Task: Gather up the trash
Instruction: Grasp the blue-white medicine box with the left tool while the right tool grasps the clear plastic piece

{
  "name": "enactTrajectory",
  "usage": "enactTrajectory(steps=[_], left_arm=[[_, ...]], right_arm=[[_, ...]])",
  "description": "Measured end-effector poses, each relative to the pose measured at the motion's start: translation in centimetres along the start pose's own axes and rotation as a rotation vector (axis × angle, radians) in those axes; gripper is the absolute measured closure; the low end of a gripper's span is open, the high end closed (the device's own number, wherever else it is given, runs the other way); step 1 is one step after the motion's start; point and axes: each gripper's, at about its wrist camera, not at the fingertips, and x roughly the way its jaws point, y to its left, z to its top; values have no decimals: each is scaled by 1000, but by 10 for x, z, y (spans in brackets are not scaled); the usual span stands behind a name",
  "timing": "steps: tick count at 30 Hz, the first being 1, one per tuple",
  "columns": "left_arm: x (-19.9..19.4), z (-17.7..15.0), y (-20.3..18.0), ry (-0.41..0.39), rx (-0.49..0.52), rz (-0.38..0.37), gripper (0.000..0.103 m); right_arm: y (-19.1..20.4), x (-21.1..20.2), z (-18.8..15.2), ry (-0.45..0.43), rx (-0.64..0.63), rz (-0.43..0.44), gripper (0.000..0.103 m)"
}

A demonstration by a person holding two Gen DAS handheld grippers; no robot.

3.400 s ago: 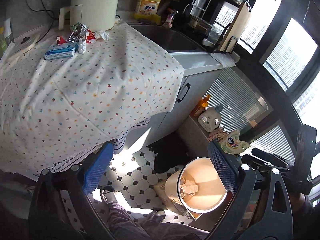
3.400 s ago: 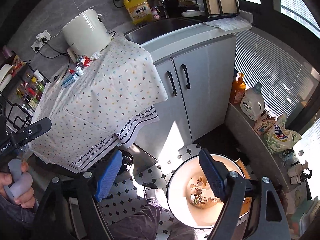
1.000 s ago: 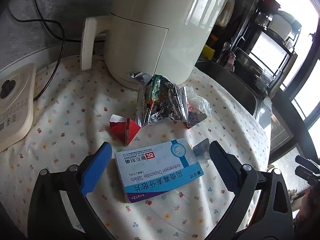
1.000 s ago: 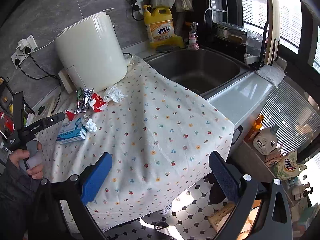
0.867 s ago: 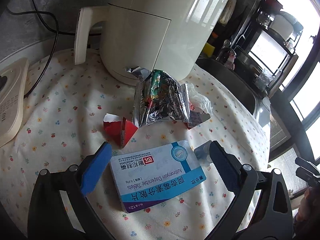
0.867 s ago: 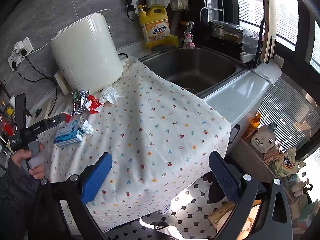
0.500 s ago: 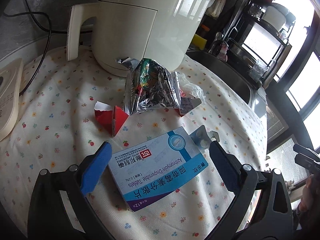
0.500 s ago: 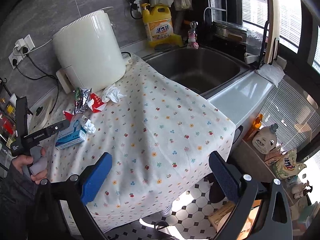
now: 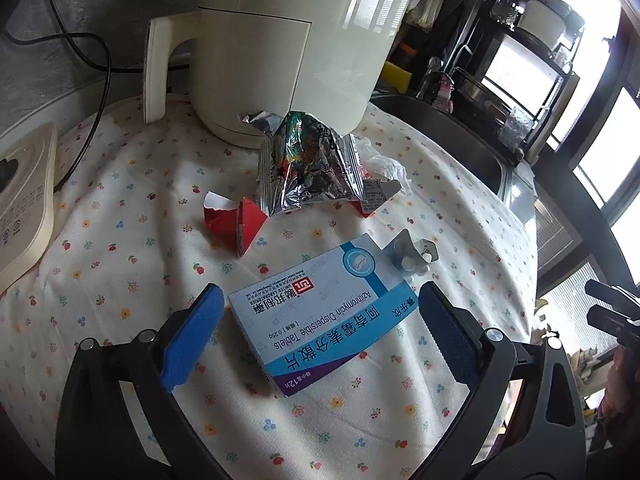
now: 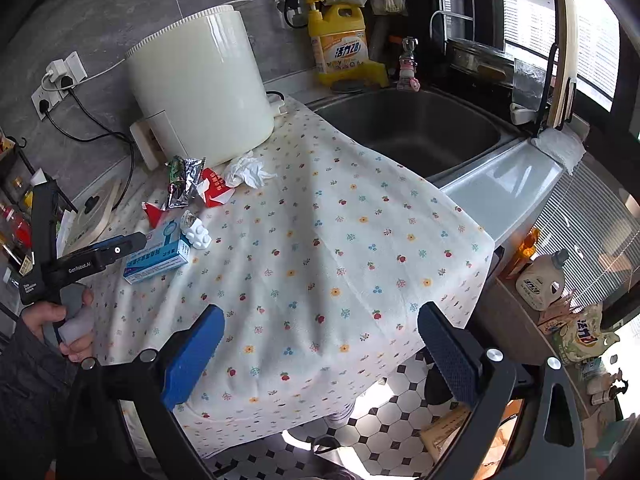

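trash sits in a loose cluster on the flowered cloth [image 9: 132,264]: blue-and-white tablet box [image 9: 326,314] lying flat, a blister strip [image 9: 408,254] touching its far corner, a torn red carton piece [image 9: 234,222] just beyond, a crumpled foil wrapper [image 9: 308,172] propped against the base of the cream appliance [image 9: 288,40], white tissue [image 9: 384,164] and a second red scrap beside the wrapper. cream scale [image 9: 22,200] lies at the left edge of the cloth, a black cord running past it along the grey wall. the cloth drapes over a counter next to a steel sink [image 10: 420,128]; yellow detergent jug [image 10: 342,44] behind the sink, checkered tile floor below, bright windows on the right. left gripper [image 9: 320,320] hangs low over the box, fingers spread wide to either side of its near end, nothing pinched. right gripper [image 10: 320,344] is held back off the front edge of the counter, well apart from the trash, fingers wide, empty. in the right view the person's hand [image 10: 68,320] grips the left tool's handle.
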Motion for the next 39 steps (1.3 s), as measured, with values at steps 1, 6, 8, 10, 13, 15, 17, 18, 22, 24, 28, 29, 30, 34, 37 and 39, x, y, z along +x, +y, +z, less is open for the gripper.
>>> enactTrajectory(steps=[1, 6, 8, 10, 13, 15, 17, 18, 22, 24, 28, 29, 30, 34, 37, 39], left_arm=[[3, 4, -1, -2, 10, -2, 6], [23, 11, -3, 18, 13, -22, 6], [26, 7, -7, 30, 20, -26, 6], [27, 1, -11, 43, 31, -33, 6], [25, -8, -20, 56, 64, -22, 6], [22, -14, -23, 61, 70, -20, 6], [20, -19, -26, 70, 78, -1, 6], [20, -22, -27, 78, 85, 16, 6], [15, -34, -27, 82, 104, 86, 25], [8, -36, -21, 82, 66, 94, 30], [-16, -43, -11, 41, -10, 115, 32], [-22, -45, -8, 31, -29, 121, 32], [-28, -48, -4, 23, -49, 129, 32], [-50, -55, 13, -14, -136, 182, 32], [-67, -61, 29, -39, -205, 231, 32], [-78, -64, 40, -48, -264, 266, 32]], right_arm=[[-3, -1, -1, 0, 7, -9, 8], [-21, -10, -7, -5, 44, -52, 8], [-27, -13, -8, -8, 59, -64, 8], [-31, -14, -10, -9, 71, -72, 8], [-30, -12, -10, -4, 74, -65, 8], [-24, -9, -8, -4, 60, -53, 8], [-16, -7, -6, -6, 37, -39, 8], [-12, -5, -6, -5, 28, -33, 8], [5, -3, -4, -5, -4, -1, 8], [13, 0, -2, 0, -23, 17, 8], [31, 14, 7, 19, -59, 64, 9], [37, 18, 10, 24, -72, 80, 11], [44, 22, 14, 26, -89, 99, 11], [73, 43, 27, 44, -162, 163, 14], [92, 66, 36, 70, -212, 211, 18], [105, 81, 42, 92, -242, 226, 18]])
